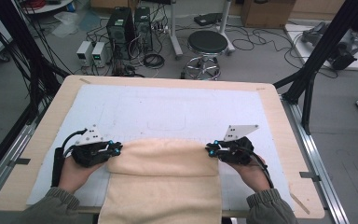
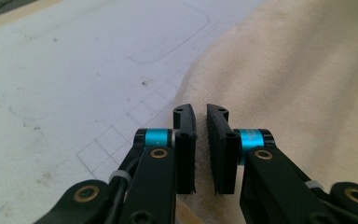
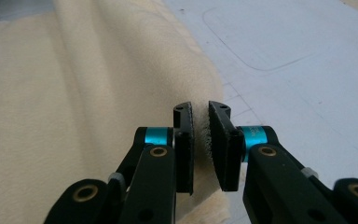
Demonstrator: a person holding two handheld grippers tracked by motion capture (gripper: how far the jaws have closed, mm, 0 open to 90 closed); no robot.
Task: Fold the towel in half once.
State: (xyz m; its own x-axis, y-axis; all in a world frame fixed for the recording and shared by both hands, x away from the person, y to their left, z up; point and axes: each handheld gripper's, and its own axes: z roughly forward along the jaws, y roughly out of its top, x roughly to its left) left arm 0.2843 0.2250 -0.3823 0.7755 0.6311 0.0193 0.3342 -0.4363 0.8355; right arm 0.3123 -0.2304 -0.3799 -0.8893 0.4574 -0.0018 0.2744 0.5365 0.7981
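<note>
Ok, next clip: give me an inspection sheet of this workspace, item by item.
Surface: wooden table under a white mat with faint drawn outlines.
Job's things: cream towel, folded over at its far end, near end hanging past the table's front edge.
Clutter: nothing seen on the table.
Grippers: left gripper at the fold's left end, right gripper at its right end; both jaws nearly closed with towel edge between them.
Cables: one trails from each gripper; many lie on the floor beyond.
Surroundings: black stool, computer towers, black frame posts.
</note>
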